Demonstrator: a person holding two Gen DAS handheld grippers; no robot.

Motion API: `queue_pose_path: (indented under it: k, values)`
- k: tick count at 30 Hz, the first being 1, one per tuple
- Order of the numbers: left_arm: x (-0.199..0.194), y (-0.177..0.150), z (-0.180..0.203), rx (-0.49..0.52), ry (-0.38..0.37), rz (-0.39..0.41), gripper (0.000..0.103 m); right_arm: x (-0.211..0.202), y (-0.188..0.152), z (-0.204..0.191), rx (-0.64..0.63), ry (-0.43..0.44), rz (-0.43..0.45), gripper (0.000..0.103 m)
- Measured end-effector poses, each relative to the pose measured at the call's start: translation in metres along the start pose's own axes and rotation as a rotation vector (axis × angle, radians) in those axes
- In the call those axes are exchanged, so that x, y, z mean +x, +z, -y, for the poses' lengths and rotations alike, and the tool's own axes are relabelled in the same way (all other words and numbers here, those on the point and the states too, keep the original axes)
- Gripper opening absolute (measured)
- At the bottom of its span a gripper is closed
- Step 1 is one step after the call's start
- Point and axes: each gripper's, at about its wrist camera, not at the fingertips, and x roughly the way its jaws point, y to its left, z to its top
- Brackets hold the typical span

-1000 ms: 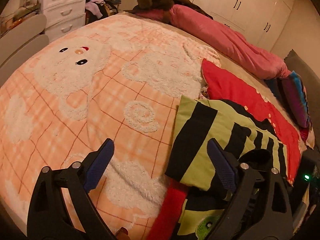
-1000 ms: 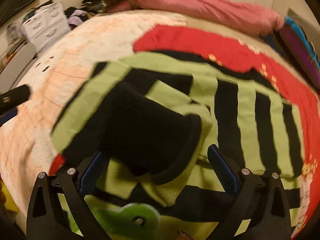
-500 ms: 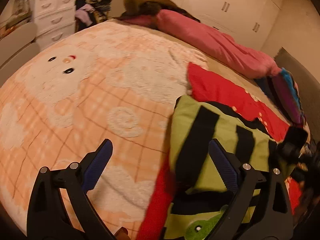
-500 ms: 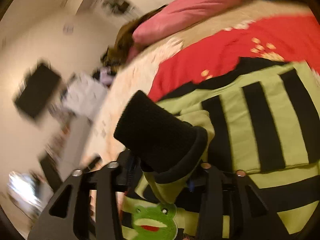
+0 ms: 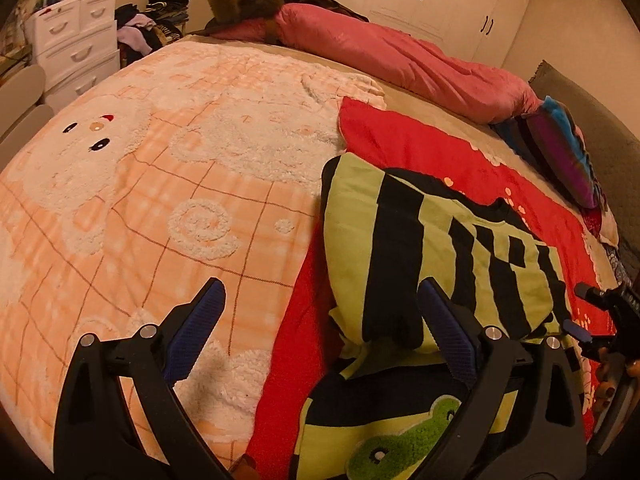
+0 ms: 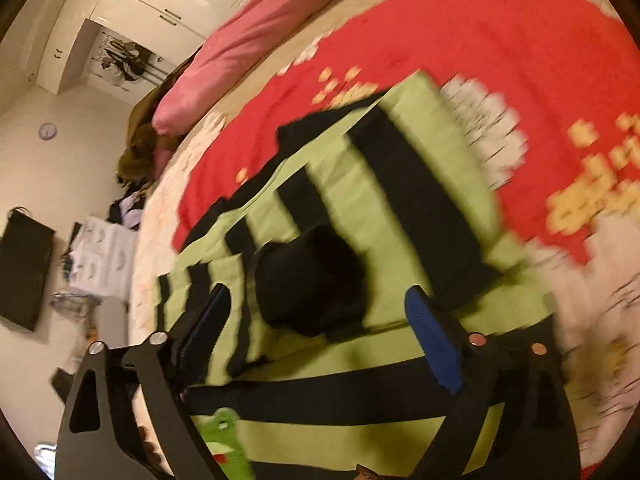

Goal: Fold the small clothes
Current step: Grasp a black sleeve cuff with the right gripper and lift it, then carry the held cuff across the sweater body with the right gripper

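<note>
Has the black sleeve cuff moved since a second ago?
Yes. The black cuff, earlier lifted between the right fingers, now lies flat across the striped sweater, toward the pink duvet.

Striped sweater (image 5: 420, 240): near hem cut off by the frame's lower edge, partly behind my left tool (image 5: 320, 336). Frog patch (image 6: 224, 436): half hidden behind my right tool (image 6: 318, 322). Red blanket (image 6: 500, 60): its yellow pattern blurred, unreadable.

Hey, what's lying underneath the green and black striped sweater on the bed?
The striped sweater lies on a red blanket, which shows around it. An orange plaid blanket lies beside that. Whatever is directly beneath the sweater's middle is covered.
</note>
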Motion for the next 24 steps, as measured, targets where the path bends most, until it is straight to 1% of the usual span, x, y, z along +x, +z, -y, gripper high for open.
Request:
queue_pose_path:
  k: [2,3,6,7,8,9,10,11,12,13,15,16,17,20,22,24]
  values:
    - [0.001,0.000,-0.001,-0.003,0.004,-0.002,0.090,0.012,0.003,-0.006,-0.010,0.013,-0.033,0.093]
    - [0.001,0.000,-0.003,-0.008,0.005,-0.001,0.090,0.020,0.004,-0.010,-0.012,-0.010,-0.043,0.095]
    - [0.000,0.001,-0.004,-0.018,0.002,0.003,0.090,0.035,0.007,-0.013,-0.040,-0.107,-0.018,0.095]
    - [-0.001,0.002,-0.004,-0.017,0.001,0.006,0.090,0.040,0.008,-0.014,-0.052,-0.119,-0.021,0.086]
    - [-0.002,0.002,-0.004,-0.015,0.002,0.009,0.090,0.045,0.008,-0.018,-0.083,-0.134,-0.029,0.075]
    - [-0.002,0.002,-0.004,-0.011,0.002,0.014,0.090,0.048,0.007,-0.023,-0.126,-0.147,-0.041,0.047]
    - [-0.003,0.002,-0.004,-0.007,0.003,0.019,0.090,0.051,0.007,-0.030,-0.168,-0.139,-0.053,0.039]
    - [-0.004,0.003,-0.004,-0.005,0.004,0.022,0.090,0.049,0.005,-0.039,-0.206,-0.121,-0.056,0.034]
    - [-0.004,0.003,-0.005,-0.005,0.007,0.026,0.090,0.045,0.004,-0.049,-0.240,-0.088,-0.059,0.023]
    - [-0.005,0.003,-0.006,-0.008,0.006,0.028,0.090,0.042,0.004,-0.058,-0.263,-0.056,-0.060,0.019]
    - [-0.006,0.004,-0.008,-0.015,0.003,0.032,0.090,0.023,0.003,-0.082,-0.327,0.029,-0.035,0.019]
    - [-0.006,0.004,-0.008,-0.016,0.005,0.036,0.090,0.016,0.004,-0.091,-0.349,0.058,-0.024,0.019]
    - [-0.007,0.004,-0.009,-0.016,0.006,0.039,0.090,0.003,0.005,-0.106,-0.382,0.111,-0.007,0.019]
    - [-0.007,0.004,-0.009,-0.014,0.007,0.043,0.090,-0.026,0.015,-0.129,-0.438,0.212,0.045,0.019]
    - [-0.006,0.004,-0.008,-0.010,0.005,0.038,0.090,-0.041,0.026,-0.137,-0.469,0.237,0.085,0.019]
    - [-0.006,0.003,-0.006,-0.002,0.003,0.034,0.090,-0.049,0.042,-0.134,-0.489,0.192,0.127,0.019]
